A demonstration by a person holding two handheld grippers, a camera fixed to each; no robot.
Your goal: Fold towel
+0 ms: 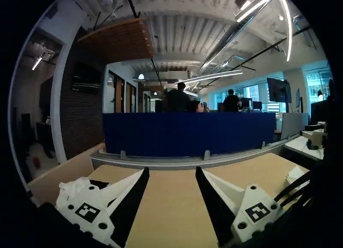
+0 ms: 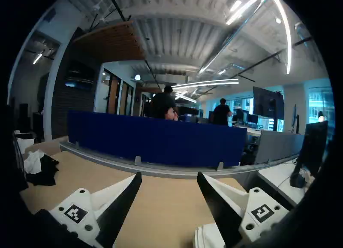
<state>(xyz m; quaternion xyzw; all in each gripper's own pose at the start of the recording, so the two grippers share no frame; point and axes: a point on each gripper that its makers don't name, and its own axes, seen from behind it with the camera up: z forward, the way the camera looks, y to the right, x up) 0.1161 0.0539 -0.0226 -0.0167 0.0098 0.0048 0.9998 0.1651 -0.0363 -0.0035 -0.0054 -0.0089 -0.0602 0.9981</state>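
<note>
left gripper view looks low across a wooden table, with the left gripper in the foreground. its two fingers stand wide apart, with bare tabletop between them and nothing held. a crumpled white towel lies on the table just behind the finger on the left of this view, with a black cloth touching it. near the right edge a stack of folded white towels sits on the table, partly crossed by thin black bars that i cannot identify. a blue divider runs along the far edge of the table, and two people stand behind it. a dark monitor shows farther right.

right gripper view has the right gripper likewise spread open over the wood, gripping nothing. the stack of folded white towels lies at the bottom of this view, just beside and partly under the finger on the right; whether that finger touches it i cannot tell. the crumpled white towel and the black cloth lie together at the far left of the table, well apart from this gripper.
</note>
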